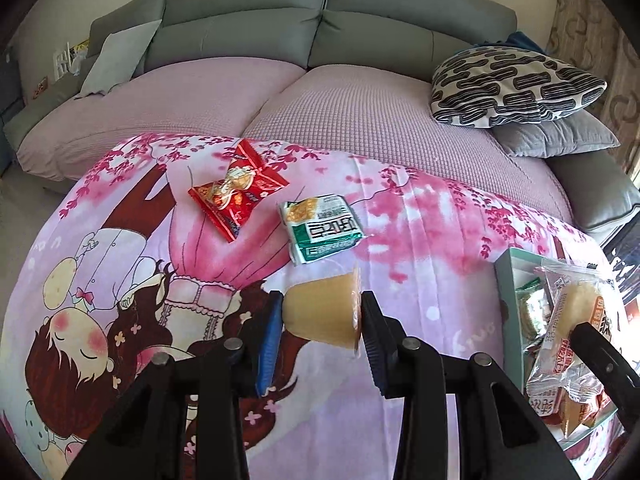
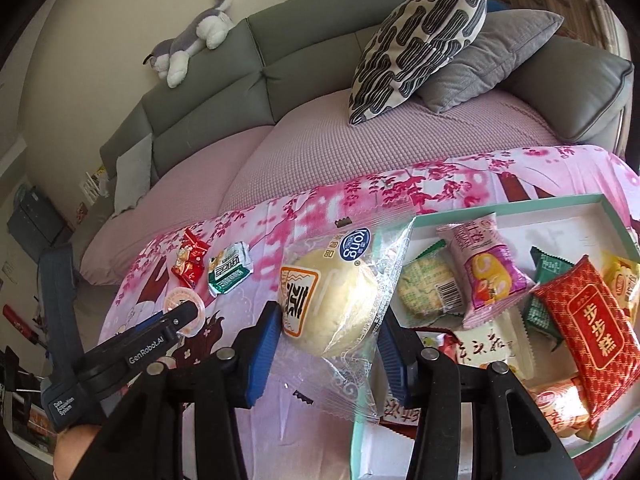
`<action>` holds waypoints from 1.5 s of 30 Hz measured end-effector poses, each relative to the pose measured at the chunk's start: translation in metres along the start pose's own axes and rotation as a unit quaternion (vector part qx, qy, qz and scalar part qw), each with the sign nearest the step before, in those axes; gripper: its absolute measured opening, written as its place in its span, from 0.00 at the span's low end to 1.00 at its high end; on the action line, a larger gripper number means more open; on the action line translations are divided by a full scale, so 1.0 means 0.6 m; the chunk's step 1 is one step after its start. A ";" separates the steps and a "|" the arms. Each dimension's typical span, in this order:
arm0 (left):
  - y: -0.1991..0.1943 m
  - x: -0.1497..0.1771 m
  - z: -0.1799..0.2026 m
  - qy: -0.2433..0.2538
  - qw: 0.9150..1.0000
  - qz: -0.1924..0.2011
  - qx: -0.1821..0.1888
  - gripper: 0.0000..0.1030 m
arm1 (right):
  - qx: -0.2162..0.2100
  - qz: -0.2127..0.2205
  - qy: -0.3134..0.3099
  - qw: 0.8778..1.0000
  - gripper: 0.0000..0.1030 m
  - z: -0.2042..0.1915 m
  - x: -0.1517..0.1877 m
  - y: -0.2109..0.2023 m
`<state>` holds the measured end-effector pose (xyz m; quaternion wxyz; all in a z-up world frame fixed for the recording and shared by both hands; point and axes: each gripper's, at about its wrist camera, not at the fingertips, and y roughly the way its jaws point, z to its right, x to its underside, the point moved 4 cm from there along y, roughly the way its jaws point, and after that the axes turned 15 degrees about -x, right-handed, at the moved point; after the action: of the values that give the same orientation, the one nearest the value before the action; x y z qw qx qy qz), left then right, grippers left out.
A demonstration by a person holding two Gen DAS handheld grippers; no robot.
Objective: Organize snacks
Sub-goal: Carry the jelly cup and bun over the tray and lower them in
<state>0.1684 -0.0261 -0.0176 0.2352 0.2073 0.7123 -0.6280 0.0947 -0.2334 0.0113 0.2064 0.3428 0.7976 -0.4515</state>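
1. Amber, translucent jelly cup [image 1: 325, 311]: the left gripper [image 1: 320, 312] is holding it on its side, jaws closed partway with one pad on the cup's base and the other on its lid. The cup is riding just above the pink cartoon-print blanket [image 1: 420, 240]; contact with the cloth cannot be told.
2. Clear-wrapped round bun [image 2: 332, 304]: the right gripper [image 2: 328, 320] is clamping it, jaws at a wide setting and pressing on both flanks of the bread. The packet is hanging at the near left edge of the mint-rimmed snack box [image 2: 552, 202], partly over the rim.
3. Box contents: a green-wrapped biscuit [image 2: 426, 288], a pink cake-roll packet [image 2: 490, 276] and a red pastry packet [image 2: 596, 336] are lying inside, among others.
4. Loose stock: a red candy packet [image 1: 238, 188] and a green-and-white packet [image 1: 324, 226] are waiting on the blanket, well apart from both grippers.
5. Step in hand, as a judgement: both hands are carrying snacks toward the box.
6. Next move, as a judgement: the bun needs shifting fully over the rim before release; the jelly cup needs carrying rightward to the box.
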 end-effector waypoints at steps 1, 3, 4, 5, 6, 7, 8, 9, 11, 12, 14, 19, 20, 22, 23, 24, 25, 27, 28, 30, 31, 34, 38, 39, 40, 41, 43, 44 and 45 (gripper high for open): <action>-0.007 -0.002 0.011 0.004 1.000 0.003 0.003 0.39 | 0.004 0.005 0.002 1.000 0.49 0.007 -0.004 -0.008; -0.020 -0.006 0.034 0.013 1.000 0.009 0.012 0.39 | 0.009 0.017 0.005 1.000 0.49 0.019 -0.013 -0.026; -0.026 -0.007 0.046 0.017 1.000 0.011 0.019 0.39 | 0.013 0.024 0.007 1.000 0.49 0.026 -0.016 -0.036; -0.032 -0.008 0.058 0.021 0.999 0.012 0.026 0.39 | 0.017 0.031 0.009 0.999 0.49 0.033 -0.020 -0.045; -0.038 -0.009 0.070 0.025 0.999 0.013 0.033 0.39 | 0.022 0.037 0.011 0.999 0.49 0.040 -0.023 -0.053; -0.044 -0.011 0.082 0.030 0.999 0.015 0.040 0.39 | 0.028 0.041 0.013 0.999 0.49 0.048 -0.026 -0.061; -0.049 -0.012 0.093 0.034 0.998 0.017 0.045 0.39 | 0.034 0.045 0.017 0.998 0.49 0.056 -0.028 -0.068; -0.056 -0.013 0.104 0.039 0.998 0.020 0.049 0.39 | 0.040 0.049 0.021 0.998 0.49 0.065 -0.029 -0.074; -0.068 -0.016 0.126 0.049 0.997 0.026 0.056 0.39 | 0.049 0.056 0.029 0.997 0.49 0.082 -0.033 -0.086; -0.073 -0.018 0.137 0.054 0.996 0.029 0.059 0.39 | 0.054 0.060 0.033 0.996 0.49 0.090 -0.034 -0.092; -0.082 -0.020 0.157 0.064 0.995 0.034 0.066 0.39 | 0.066 0.067 0.039 0.995 0.49 0.106 -0.039 -0.104; -0.098 -0.016 0.212 0.088 0.992 0.041 0.084 0.39 | 0.089 0.084 0.046 0.991 0.49 0.134 -0.051 -0.126; -0.100 -0.015 0.223 0.092 0.991 0.041 0.089 0.39 | 0.094 0.086 0.046 0.991 0.49 0.139 -0.053 -0.129; -0.104 -0.012 0.243 0.099 0.989 0.042 0.096 0.39 | 0.104 0.089 0.046 0.990 0.49 0.148 -0.056 -0.132; -0.106 -0.010 0.253 0.103 0.989 0.044 0.098 0.39 | 0.109 0.089 0.046 0.989 0.49 0.153 -0.057 -0.132; -0.106 -0.009 0.262 0.107 0.988 0.045 0.100 0.39 | 0.113 0.088 0.048 0.988 0.49 0.158 -0.058 -0.132; -0.107 -0.008 0.272 0.110 0.988 0.046 0.102 0.39 | 0.118 0.087 0.050 0.988 0.49 0.163 -0.058 -0.131; -0.109 -0.007 0.288 0.115 0.986 0.048 0.107 0.39 | 0.130 0.084 0.053 0.987 0.49 0.175 -0.057 -0.130; -0.109 -0.006 0.295 0.118 0.986 0.049 0.108 0.39 | 0.136 0.081 0.054 0.986 0.49 0.181 -0.057 -0.129; -0.109 -0.006 0.308 0.123 0.985 0.050 0.112 0.39 | 0.142 0.078 0.057 0.985 0.49 0.191 -0.056 -0.127; -0.109 -0.005 0.314 0.126 0.984 0.050 0.113 0.39 | 0.142 0.077 0.060 0.985 0.49 0.196 -0.055 -0.127; -0.106 -0.004 0.328 0.131 0.984 0.050 0.114 0.39 | 0.145 0.073 0.065 0.985 0.49 0.209 -0.053 -0.123; -0.097 -0.003 0.341 0.135 0.983 0.045 0.114 0.39 | 0.147 0.067 0.071 0.984 0.49 0.224 -0.048 -0.115; -0.094 -0.003 0.345 0.136 0.983 0.044 0.113 0.39 | 0.147 0.065 0.074 0.984 0.49 0.227 -0.046 -0.113; -0.092 -0.003 0.347 0.138 0.983 0.043 0.112 0.39 | 0.146 0.064 0.076 0.984 0.49 0.230 -0.045 -0.110; -0.089 -0.003 0.349 0.140 0.983 0.042 0.110 0.39 | 0.146 0.062 0.076 0.984 0.49 0.233 -0.044 -0.107; -0.082 -0.004 0.353 0.140 0.983 0.040 0.109 0.39 | 0.147 0.061 0.077 0.984 0.49 0.236 -0.043 -0.103; -0.078 -0.005 0.354 0.140 0.983 0.038 0.108 0.39 | 0.147 0.060 0.077 0.984 0.49 0.238 -0.042 -0.101; -0.074 -0.005 0.356 0.141 0.983 0.035 0.109 0.39 | 0.148 0.058 0.076 0.984 0.49 0.238 -0.041 -0.099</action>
<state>0.1604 -0.2436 -0.0020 0.1306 0.3428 0.6582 -0.6575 0.0706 -0.3866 -0.0111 0.1183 0.4487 0.7138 -0.5245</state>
